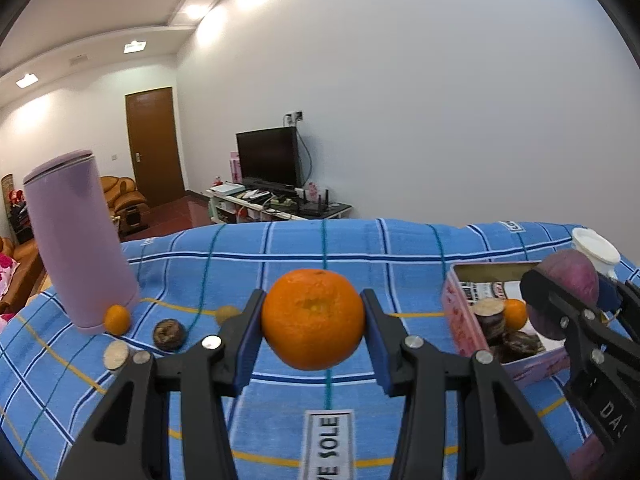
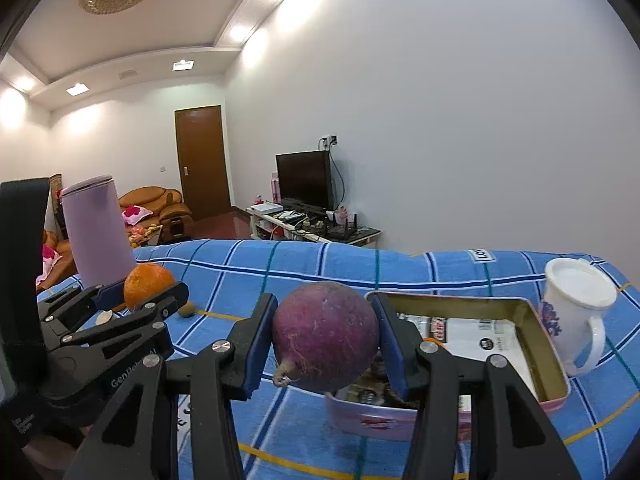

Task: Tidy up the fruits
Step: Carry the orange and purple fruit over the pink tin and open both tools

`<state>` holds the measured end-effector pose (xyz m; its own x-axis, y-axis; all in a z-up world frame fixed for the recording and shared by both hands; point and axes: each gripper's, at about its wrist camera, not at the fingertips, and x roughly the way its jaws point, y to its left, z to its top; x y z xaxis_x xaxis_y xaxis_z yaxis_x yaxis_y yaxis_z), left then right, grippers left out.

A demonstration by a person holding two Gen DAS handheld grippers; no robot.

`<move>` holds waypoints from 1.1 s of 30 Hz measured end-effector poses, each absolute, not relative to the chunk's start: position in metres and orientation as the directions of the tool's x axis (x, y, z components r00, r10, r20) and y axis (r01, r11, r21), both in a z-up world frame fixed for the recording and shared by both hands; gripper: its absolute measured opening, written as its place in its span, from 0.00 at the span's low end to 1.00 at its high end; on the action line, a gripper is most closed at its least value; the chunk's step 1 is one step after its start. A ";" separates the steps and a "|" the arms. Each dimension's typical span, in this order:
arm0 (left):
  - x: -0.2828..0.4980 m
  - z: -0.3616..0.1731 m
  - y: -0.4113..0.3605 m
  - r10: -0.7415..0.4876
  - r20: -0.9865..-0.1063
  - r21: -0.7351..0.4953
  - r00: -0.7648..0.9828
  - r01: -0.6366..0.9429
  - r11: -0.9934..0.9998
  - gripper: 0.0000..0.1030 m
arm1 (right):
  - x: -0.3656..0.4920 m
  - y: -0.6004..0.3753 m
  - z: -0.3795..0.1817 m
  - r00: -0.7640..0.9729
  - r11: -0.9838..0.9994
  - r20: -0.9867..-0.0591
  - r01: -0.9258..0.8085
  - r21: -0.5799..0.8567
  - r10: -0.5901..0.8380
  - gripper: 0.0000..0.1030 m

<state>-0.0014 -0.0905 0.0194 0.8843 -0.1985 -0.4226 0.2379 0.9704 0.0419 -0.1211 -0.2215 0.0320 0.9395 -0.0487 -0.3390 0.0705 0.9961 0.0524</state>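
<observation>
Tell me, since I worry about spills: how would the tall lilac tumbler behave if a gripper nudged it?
The lilac tumbler stands tall on a narrow base on soft checked cloth, so it would probably tip rather than slide. Its smooth wall looks slippery to grip.

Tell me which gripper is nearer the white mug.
Right. The right gripper, shut on the purple fruit, hangs over the pink tin that stands beside the white mug. The left gripper, holding the orange, is farther left over the blue cloth.

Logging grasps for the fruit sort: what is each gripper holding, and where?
Left gripper clamps the orange across its sides; right gripper clamps the purple round fruit across its sides.
</observation>
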 end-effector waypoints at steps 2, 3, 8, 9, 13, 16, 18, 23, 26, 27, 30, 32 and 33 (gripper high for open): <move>-0.001 0.019 -0.098 -0.207 -0.424 0.045 0.882 0.248 0.968 0.47 | -0.122 -0.229 0.033 0.940 0.995 -0.337 0.081 0.058 -0.057 0.49; -0.001 0.020 -0.101 -0.210 -0.424 0.045 0.881 0.253 0.967 0.47 | -0.123 -0.233 0.034 0.940 0.994 -0.334 0.090 0.061 -0.065 0.49; -0.002 0.023 -0.120 -0.236 -0.416 0.046 0.878 0.279 0.959 0.47 | -0.127 -0.251 0.036 0.940 0.990 -0.327 0.122 0.070 -0.093 0.49; -0.003 0.024 -0.124 -0.241 -0.414 0.048 0.878 0.285 0.957 0.47 | -0.128 -0.255 0.037 0.941 0.989 -0.325 0.128 0.070 -0.099 0.49; -0.004 0.025 -0.140 -0.264 -0.408 0.047 0.874 0.308 0.950 0.47 | -0.132 -0.272 0.038 0.939 0.985 -0.320 0.156 0.073 -0.125 0.49; -0.003 0.024 -0.152 -0.282 -0.412 0.044 0.867 0.328 0.944 0.47 | -0.135 -0.284 0.039 0.936 0.981 -0.321 0.177 0.079 -0.143 0.49; -0.002 0.024 -0.163 -0.297 -0.413 0.042 0.861 0.343 0.938 0.47 | -0.135 -0.293 0.040 0.933 0.977 -0.322 0.196 0.087 -0.159 0.49; 0.001 0.025 -0.181 -0.326 -0.413 0.022 0.850 0.367 0.930 0.47 | -0.138 -0.312 0.043 0.926 0.966 -0.316 0.243 0.082 -0.207 0.49; 0.002 0.025 -0.193 -0.343 -0.411 0.017 0.845 0.383 0.924 0.47 | -0.139 -0.316 0.044 0.918 0.961 -0.306 0.273 0.031 -0.251 0.49; 0.003 0.024 -0.197 -0.349 -0.412 0.015 0.842 0.389 0.921 0.47 | -0.139 -0.318 0.044 0.915 0.959 -0.303 0.283 0.011 -0.267 0.49; 0.005 0.022 -0.210 -0.363 -0.418 0.012 0.833 0.404 0.915 0.47 | -0.139 -0.330 0.044 0.906 0.952 -0.309 0.305 0.004 -0.289 0.49; 0.006 0.020 -0.220 -0.371 -0.425 0.010 0.825 0.415 0.910 0.47 | -0.137 -0.336 0.044 0.901 0.949 -0.319 0.316 0.014 -0.296 0.50; 0.007 0.019 -0.225 -0.376 -0.429 0.013 0.821 0.422 0.907 0.47 | -0.136 -0.340 0.043 0.897 0.946 -0.327 0.322 0.020 -0.298 0.50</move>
